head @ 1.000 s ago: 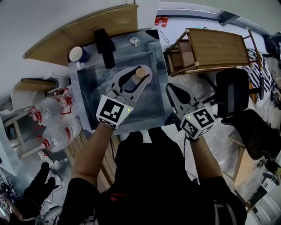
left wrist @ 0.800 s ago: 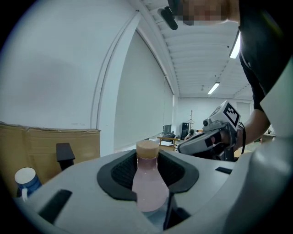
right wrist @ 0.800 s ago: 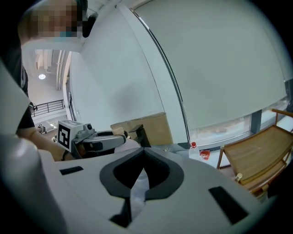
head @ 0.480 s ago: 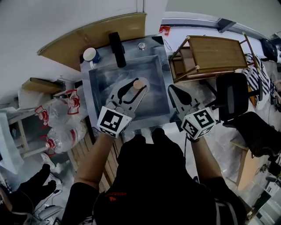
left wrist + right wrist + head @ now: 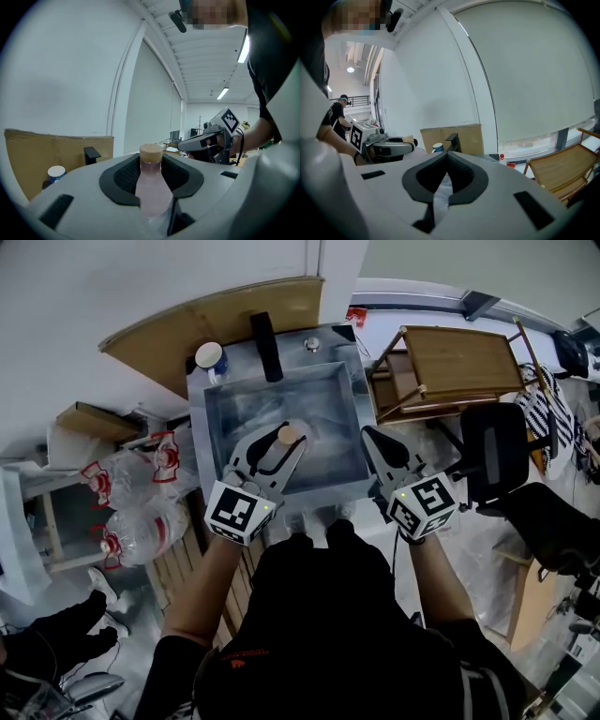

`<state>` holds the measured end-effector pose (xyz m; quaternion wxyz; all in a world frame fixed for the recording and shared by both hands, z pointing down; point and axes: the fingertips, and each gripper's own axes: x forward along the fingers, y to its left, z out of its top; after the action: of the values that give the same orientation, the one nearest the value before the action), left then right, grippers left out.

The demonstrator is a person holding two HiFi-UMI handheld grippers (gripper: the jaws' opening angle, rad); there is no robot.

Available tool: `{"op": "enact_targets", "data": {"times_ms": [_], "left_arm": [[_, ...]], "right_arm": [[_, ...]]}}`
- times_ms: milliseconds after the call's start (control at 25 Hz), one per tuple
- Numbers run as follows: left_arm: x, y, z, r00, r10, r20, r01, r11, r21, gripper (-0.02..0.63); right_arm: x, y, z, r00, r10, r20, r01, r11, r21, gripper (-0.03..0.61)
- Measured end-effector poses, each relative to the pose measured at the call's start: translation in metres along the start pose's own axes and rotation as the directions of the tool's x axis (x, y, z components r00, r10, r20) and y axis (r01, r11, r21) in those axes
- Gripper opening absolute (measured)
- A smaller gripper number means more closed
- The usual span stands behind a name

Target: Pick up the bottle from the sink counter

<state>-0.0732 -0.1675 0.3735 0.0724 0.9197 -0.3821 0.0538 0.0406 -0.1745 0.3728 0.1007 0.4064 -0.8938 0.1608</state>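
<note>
My left gripper (image 5: 277,448) is shut on a pale pink bottle (image 5: 151,190) with a tan round cap (image 5: 290,435) and holds it above the steel sink (image 5: 343,427). In the left gripper view the bottle stands upright between the black pads (image 5: 123,177), its cap above them. My right gripper (image 5: 372,439) hovers over the sink's right rim, shut, with nothing between its jaws. The right gripper view shows its pads meeting at the tip (image 5: 449,158), and the left gripper (image 5: 386,146) off to the left.
A black faucet (image 5: 266,334) stands at the sink's back edge, with a white and blue cup (image 5: 210,356) to its left. Cardboard (image 5: 216,320) leans behind. A wooden chair (image 5: 455,357) is to the right, and two large water jugs (image 5: 131,507) lie to the left.
The left gripper, still holding the bottle, has drawn back toward the sink's front edge. The view has shifted, so the sink sits further right. The right gripper stays beside it.
</note>
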Motion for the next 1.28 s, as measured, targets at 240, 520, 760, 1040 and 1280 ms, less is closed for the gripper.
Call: {"op": "enact_targets", "data": {"times_ms": [240, 520, 760, 1040, 1280], "left_arm": [[-0.024, -0.002, 0.01, 1.0, 0.012, 0.018, -0.012, 1.0, 0.015, 0.147], [-0.046, -0.006, 0.008, 1.0, 0.018, 0.023, -0.018, 1.0, 0.007, 0.147], [-0.059, -0.01, 0.008, 0.999, 0.019, 0.026, -0.019, 1.0, 0.006, 0.147], [-0.068, -0.011, 0.009, 0.999, 0.024, 0.032, -0.024, 1.0, 0.006, 0.147], [-0.07, -0.01, 0.008, 0.999, 0.029, 0.027, -0.029, 1.0, 0.004, 0.147]], "right_arm": [[-0.011, 0.015, 0.005, 1.0, -0.01, 0.013, 0.01, 1.0, -0.03, 0.005], [-0.023, 0.025, -0.002, 0.999, -0.033, 0.013, 0.033, 0.999, -0.034, 0.005], [-0.028, 0.036, -0.005, 0.999, -0.032, 0.019, 0.033, 0.999, -0.036, 0.005], [-0.026, 0.046, -0.006, 1.0, -0.021, 0.013, 0.021, 0.998, -0.05, 0.005], [-0.023, 0.051, -0.008, 1.0, -0.007, 0.007, 0.007, 0.999, -0.054, 0.005]]}}
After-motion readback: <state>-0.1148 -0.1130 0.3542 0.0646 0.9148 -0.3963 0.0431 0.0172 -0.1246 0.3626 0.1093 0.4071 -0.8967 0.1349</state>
